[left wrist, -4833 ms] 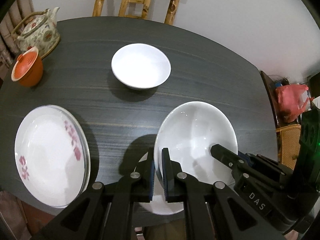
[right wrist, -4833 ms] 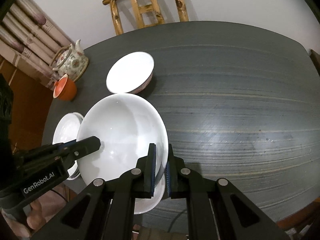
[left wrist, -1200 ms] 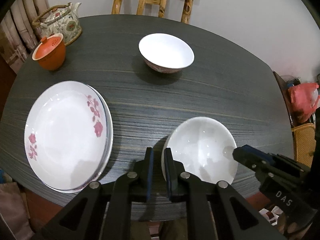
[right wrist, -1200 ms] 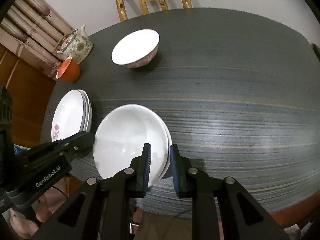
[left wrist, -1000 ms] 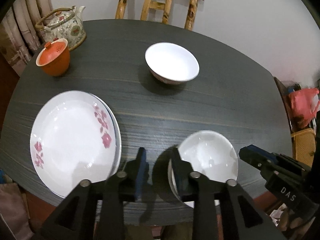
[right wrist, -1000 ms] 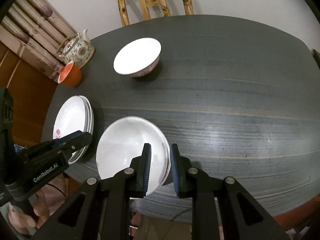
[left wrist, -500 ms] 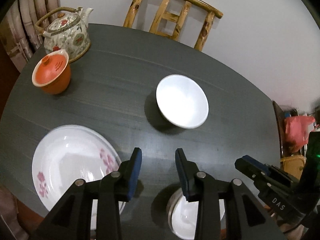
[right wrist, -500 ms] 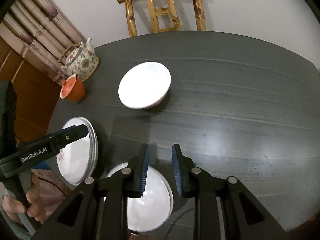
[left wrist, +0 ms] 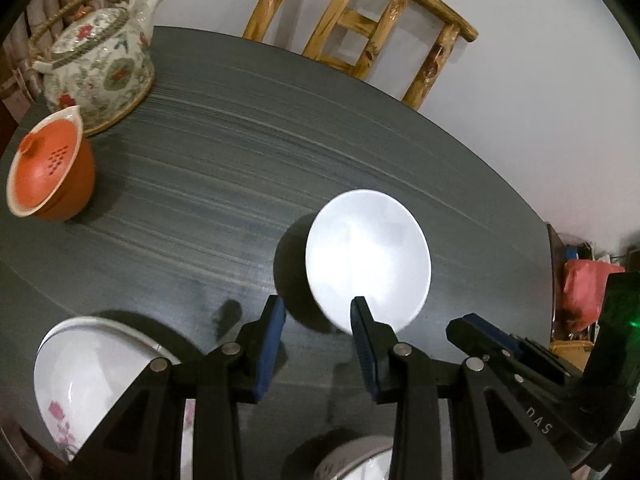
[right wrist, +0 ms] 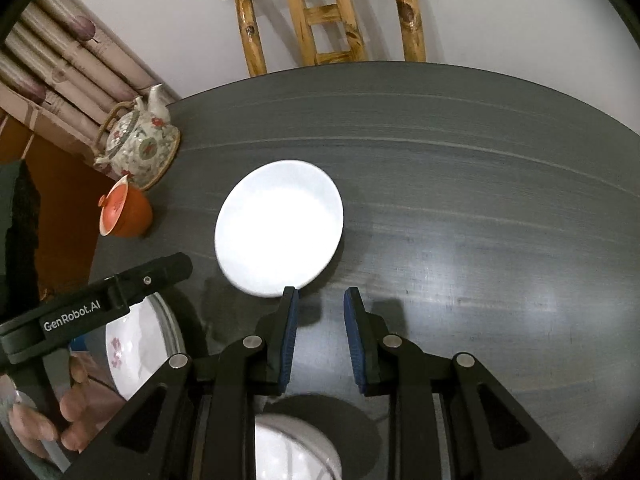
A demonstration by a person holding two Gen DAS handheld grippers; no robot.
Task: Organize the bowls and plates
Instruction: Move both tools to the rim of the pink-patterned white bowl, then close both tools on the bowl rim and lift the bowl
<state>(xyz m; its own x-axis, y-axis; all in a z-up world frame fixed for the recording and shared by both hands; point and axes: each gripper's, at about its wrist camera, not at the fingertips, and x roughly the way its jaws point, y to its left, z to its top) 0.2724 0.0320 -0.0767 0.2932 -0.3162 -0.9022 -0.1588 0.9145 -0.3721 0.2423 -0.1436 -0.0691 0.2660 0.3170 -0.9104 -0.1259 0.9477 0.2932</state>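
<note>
Both claws, left claw (left wrist: 316,320) and right claw (right wrist: 318,308), gape empty below mid-frame white bowl (right wrist: 279,227): glossy, breakable, probably best pinched at its rim.

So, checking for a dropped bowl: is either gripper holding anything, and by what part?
Nothing is held. The left gripper and right gripper are both open, empty, above the table.

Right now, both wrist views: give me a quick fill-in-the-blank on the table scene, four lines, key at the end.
1. The white bowl in the middle of the table stands ____ both tools.
2. The lidded cup beside the floral teapot is ____ in colour.
3. The stacked plates at the table's near edge carry ____ flower prints.
4. Behind the table's far edge stands a wooden ____.

Missing words: ahead of; orange; pink; chair
</note>
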